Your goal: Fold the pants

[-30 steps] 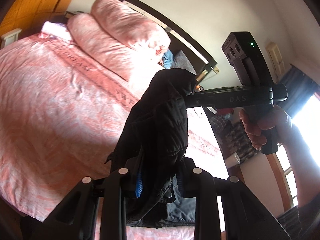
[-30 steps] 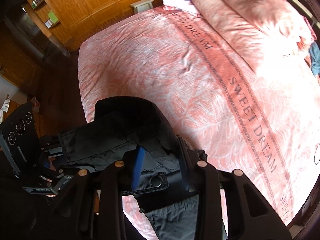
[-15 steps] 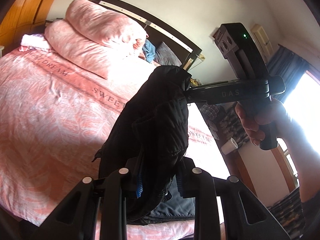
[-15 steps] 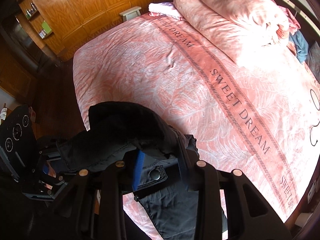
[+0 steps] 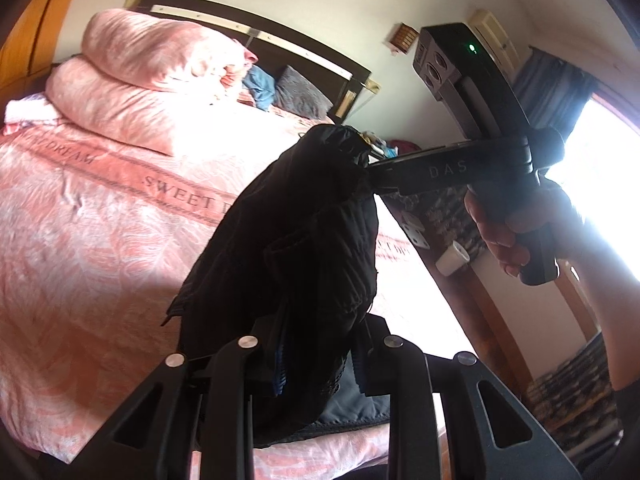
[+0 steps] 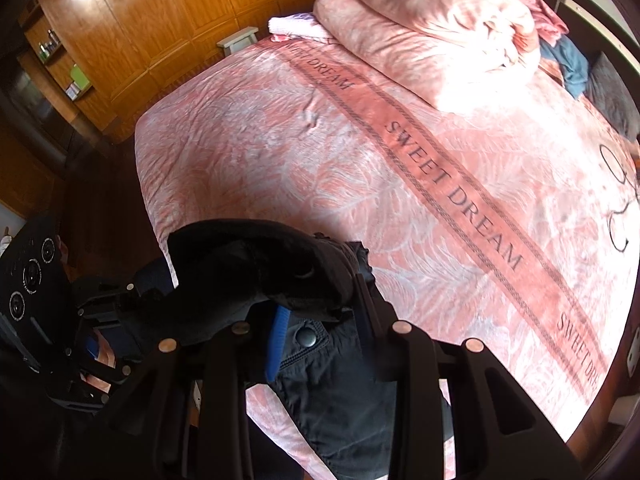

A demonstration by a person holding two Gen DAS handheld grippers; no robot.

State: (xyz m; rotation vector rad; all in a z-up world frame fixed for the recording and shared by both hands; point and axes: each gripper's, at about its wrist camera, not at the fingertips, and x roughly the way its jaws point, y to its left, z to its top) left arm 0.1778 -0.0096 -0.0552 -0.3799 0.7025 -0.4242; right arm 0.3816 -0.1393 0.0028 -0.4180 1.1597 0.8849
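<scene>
The black pants point(image 5: 304, 248) hang bunched between both grippers above the near edge of the pink bed point(image 5: 92, 216). My left gripper point(image 5: 320, 356) is shut on the waistband fabric. In the left wrist view my right gripper point(image 5: 370, 166) comes in from the right, clamped on the top of the bunch. In the right wrist view my right gripper point(image 6: 320, 328) is shut on the pants point(image 6: 280, 264) near a snap button point(image 6: 307, 336); the pant legs point(image 6: 340, 408) hang down below. My left gripper point(image 6: 132, 300) shows at the left, holding the other end.
Two pink pillows point(image 5: 160, 60) and a blue and grey heap of clothes point(image 5: 280, 88) lie at the headboard. A wooden wardrobe point(image 6: 160, 20) and a dark floor point(image 6: 100, 200) are beyond the far side of the bed. A white cup point(image 5: 452, 262) stands by the bright window.
Both grippers have lifted the pants and swung them toward the foot side of the bed; more of the bed shows in both views. Both grips are unchanged.
</scene>
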